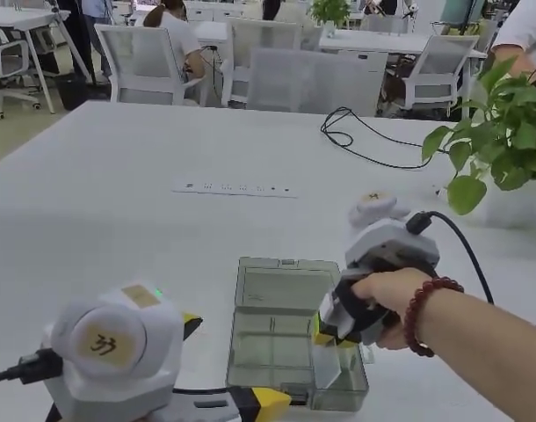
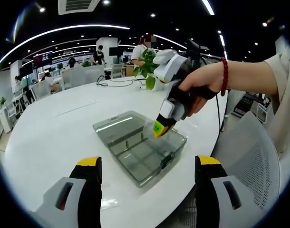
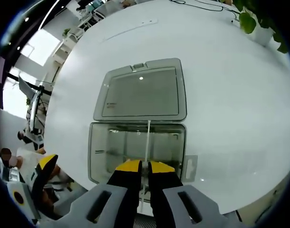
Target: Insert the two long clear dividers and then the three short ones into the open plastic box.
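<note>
The clear plastic box (image 1: 273, 350) lies open on the white table, its lid (image 1: 281, 286) folded back flat on the far side. My right gripper (image 1: 328, 339) hangs over the box's right part, shut on a clear divider (image 1: 326, 366) that stands upright and reaches down into the box. In the right gripper view the divider (image 3: 148, 137) is a thin edge running from the jaws (image 3: 145, 167) across the box (image 3: 111, 142). My left gripper (image 1: 231, 365) waits at the box's near left, open, with nothing between its fingers. The left gripper view shows the box (image 2: 130, 152) and the right gripper (image 2: 160, 127).
A white power strip (image 1: 235, 187) lies across the middle of the table. A black cable (image 1: 356, 136) loops at the back right, beside a potted plant (image 1: 505, 132). A small white device (image 1: 374, 207) sits behind the right gripper. Chairs and people stand beyond the table's far edge.
</note>
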